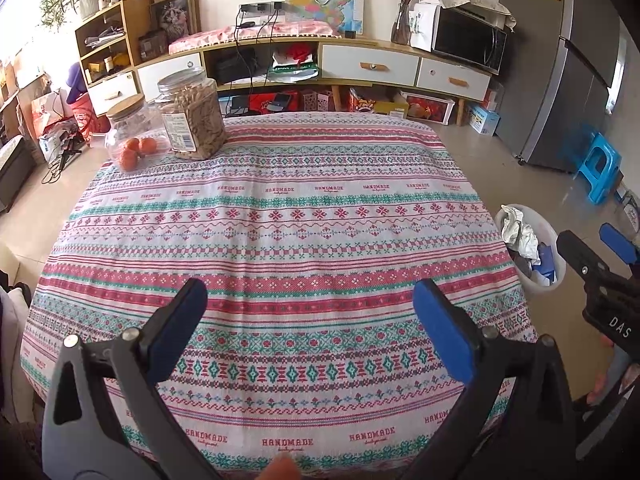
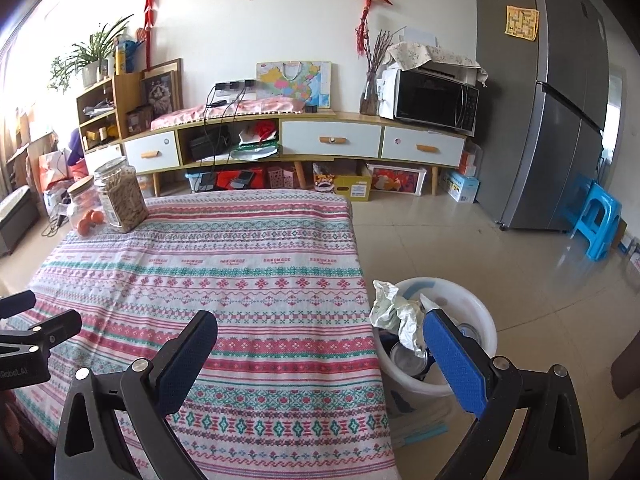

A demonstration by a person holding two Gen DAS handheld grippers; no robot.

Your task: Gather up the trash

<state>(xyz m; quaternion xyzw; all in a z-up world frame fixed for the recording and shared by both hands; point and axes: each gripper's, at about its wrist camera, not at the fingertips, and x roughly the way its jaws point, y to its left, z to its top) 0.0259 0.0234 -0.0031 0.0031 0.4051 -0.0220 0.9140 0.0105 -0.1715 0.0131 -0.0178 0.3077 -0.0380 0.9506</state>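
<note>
A white trash bucket (image 2: pixel 476 320) stands on the floor at the table's right edge; it also shows in the left wrist view (image 1: pixel 536 284). Crumpled white paper (image 2: pixel 396 312) and other trash lie in it; the paper also shows in the left wrist view (image 1: pixel 518 230). My left gripper (image 1: pixel 310 300) is open and empty above the patterned tablecloth (image 1: pixel 280 220). My right gripper (image 2: pixel 320 332) is open and empty, over the table's right edge with its right finger beside the bucket. It shows from the side in the left wrist view (image 1: pixel 592 248).
Two clear jars stand at the table's far left corner: one of biscuit sticks (image 1: pixel 192 116) and one with oranges (image 1: pixel 132 136). A long TV cabinet (image 2: pixel 320 140) with a microwave (image 2: pixel 436 100) lines the far wall. A grey fridge (image 2: pixel 552 100) and blue stool (image 2: pixel 596 220) stand right.
</note>
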